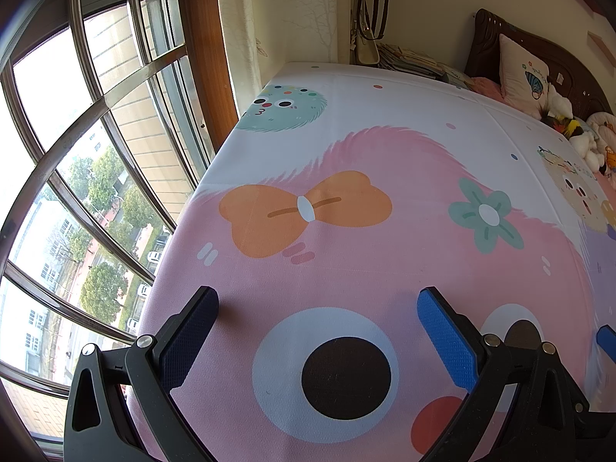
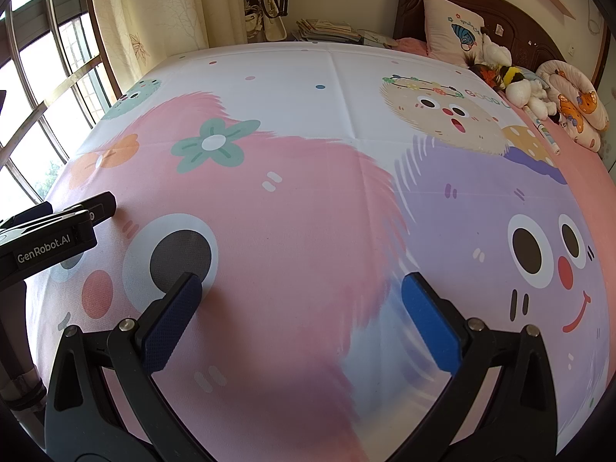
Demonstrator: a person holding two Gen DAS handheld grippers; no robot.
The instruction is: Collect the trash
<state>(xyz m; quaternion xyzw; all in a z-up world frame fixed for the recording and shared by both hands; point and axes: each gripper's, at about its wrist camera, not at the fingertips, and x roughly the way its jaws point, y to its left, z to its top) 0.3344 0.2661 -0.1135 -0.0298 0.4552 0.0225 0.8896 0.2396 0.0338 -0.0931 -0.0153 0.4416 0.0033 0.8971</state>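
No trash or bin was seen on the bedsheet (image 2: 308, 208), so collecting was judged not begun, w/ left claw (image 1: 317, 302) & right claw (image 2: 301, 287) both held wide, empty, above it.

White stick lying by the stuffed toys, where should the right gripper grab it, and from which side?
Probably mid-length. The white stick lies flat on the sheet, its long axis running away from the camera, with the stuffed toys crowding its far end. Bring the open right gripper down from above, on the clear near side, with the fingers closing across its narrow width.
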